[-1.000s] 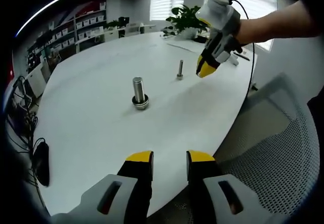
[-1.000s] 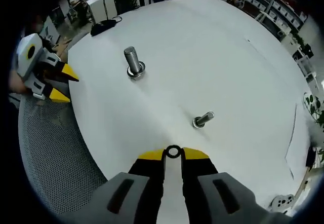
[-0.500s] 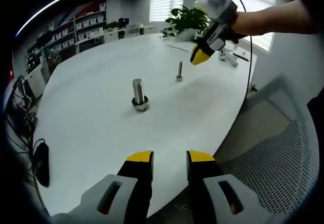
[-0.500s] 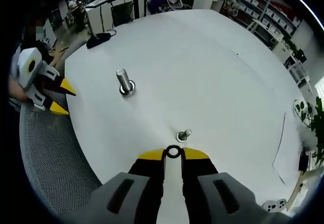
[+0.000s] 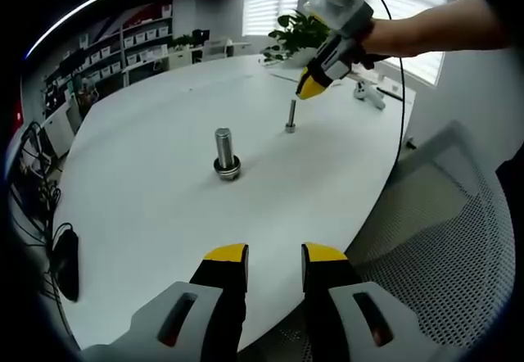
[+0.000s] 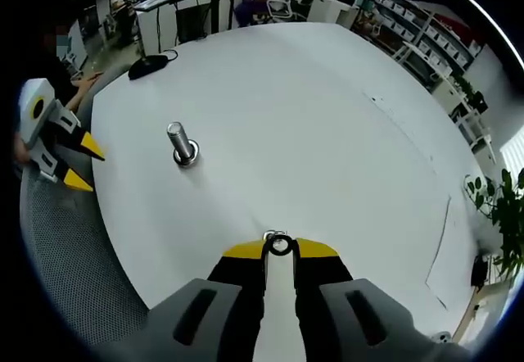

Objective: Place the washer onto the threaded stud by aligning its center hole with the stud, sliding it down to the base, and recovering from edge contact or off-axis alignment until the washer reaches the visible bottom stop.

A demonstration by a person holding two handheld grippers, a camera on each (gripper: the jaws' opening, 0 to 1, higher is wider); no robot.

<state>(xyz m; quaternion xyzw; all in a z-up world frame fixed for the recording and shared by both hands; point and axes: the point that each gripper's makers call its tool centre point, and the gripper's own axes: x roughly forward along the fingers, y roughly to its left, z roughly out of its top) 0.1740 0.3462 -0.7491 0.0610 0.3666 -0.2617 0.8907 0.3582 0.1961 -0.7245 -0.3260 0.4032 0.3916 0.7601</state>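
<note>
White desk (image 5: pixel 147 206): washer (image 6: pixel 280 246) poised directly above the slim threaded stud (image 5: pixel 291 115).
Right gripper (image 6: pixel 280 249) pinches the washer, stud upright beneath; left gripper (image 5: pixel 274 257), spread, waits off the desk's near edge.

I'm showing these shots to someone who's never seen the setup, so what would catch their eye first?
Probably the right gripper, shut on a small washer held between its yellow tips just over the thin stud far out on the white table. Next, the thicker bolt standing upright near the table's middle. The left gripper hangs open at the table's near edge.
</note>
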